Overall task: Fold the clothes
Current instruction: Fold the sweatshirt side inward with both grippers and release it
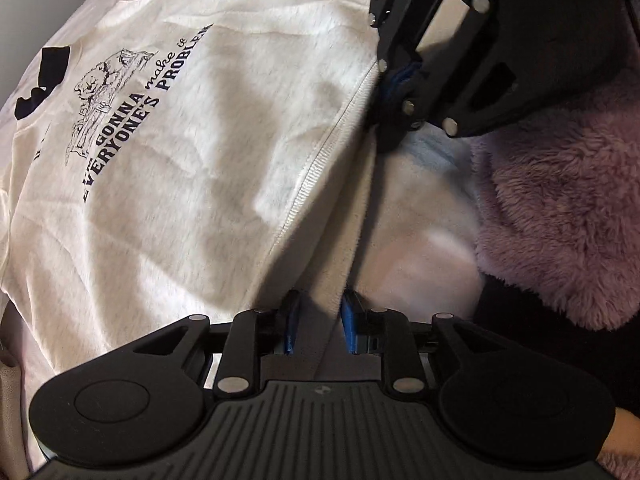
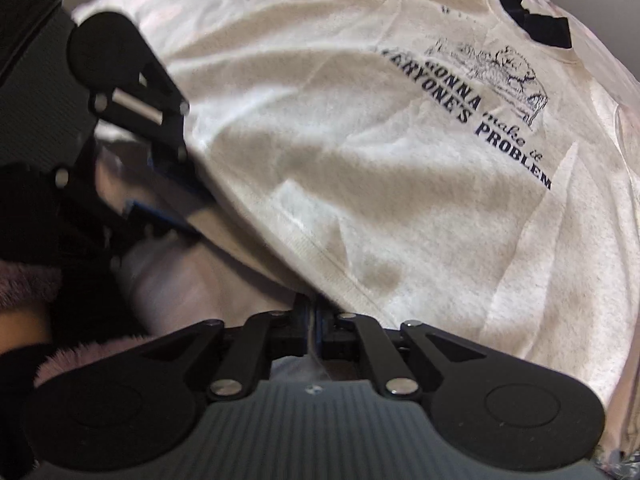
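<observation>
My right gripper (image 2: 313, 322) pinched the hem of the white printed T-shirt (image 2: 400, 184); the left gripper (image 2: 160, 200) hovered alongside.

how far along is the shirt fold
Early. Done: the white printed shirt lies spread, print up. In hand: both claws are at its ribbed hem; the right claw is shut on it, while the left claw has fabric between parted jaws. Left: no fold shows yet, so all folds remain.

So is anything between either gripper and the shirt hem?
Nothing visible. The white printed shirt's ribbed hem runs between the left gripper's parted fingers, and the right gripper is shut on the same hem.
</observation>
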### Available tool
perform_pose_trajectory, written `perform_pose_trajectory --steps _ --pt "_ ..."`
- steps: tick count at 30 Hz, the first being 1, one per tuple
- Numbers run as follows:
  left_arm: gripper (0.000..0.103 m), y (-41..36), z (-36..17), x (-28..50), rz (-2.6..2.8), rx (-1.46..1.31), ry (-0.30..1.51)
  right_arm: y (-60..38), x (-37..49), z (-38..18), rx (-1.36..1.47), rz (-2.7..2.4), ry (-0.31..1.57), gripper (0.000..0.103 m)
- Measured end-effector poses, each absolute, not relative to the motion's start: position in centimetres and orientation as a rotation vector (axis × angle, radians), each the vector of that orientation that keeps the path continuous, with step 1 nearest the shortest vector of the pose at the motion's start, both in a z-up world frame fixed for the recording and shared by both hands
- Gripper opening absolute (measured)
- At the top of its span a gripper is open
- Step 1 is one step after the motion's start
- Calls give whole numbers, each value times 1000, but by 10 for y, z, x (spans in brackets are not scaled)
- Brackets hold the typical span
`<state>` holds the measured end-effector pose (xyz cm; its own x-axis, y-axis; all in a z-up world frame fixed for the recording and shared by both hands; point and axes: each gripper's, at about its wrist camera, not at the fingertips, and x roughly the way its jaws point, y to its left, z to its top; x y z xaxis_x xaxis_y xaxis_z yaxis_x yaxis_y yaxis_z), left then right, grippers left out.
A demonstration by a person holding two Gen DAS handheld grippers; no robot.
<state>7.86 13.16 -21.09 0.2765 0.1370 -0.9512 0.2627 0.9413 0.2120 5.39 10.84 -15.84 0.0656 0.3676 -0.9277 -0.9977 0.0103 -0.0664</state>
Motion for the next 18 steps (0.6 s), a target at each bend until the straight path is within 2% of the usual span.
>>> perform_pose_trajectory --steps 2,7,8,10,12,18 --pt "21 133 -211 77 -79 361 1296 110 45 -162 -1045 1303 849 8" --pt "20 135 -211 72 -24 397 1292 105 31 -169 -1209 1198 750 8" --pt "18 133 -211 71 -16 419 1285 103 28 -170 -1239 1176 715 9" --pt "0 128 -210 70 -1 465 1270 101 21 -172 -1296 1138 647 9" --pt "0 128 -204 69 7 476 1249 100 16 -169 -1318 1139 606 2" --pt "0 131 -158 47 -70 390 1184 84 16 -132 -1258 1222 605 2"
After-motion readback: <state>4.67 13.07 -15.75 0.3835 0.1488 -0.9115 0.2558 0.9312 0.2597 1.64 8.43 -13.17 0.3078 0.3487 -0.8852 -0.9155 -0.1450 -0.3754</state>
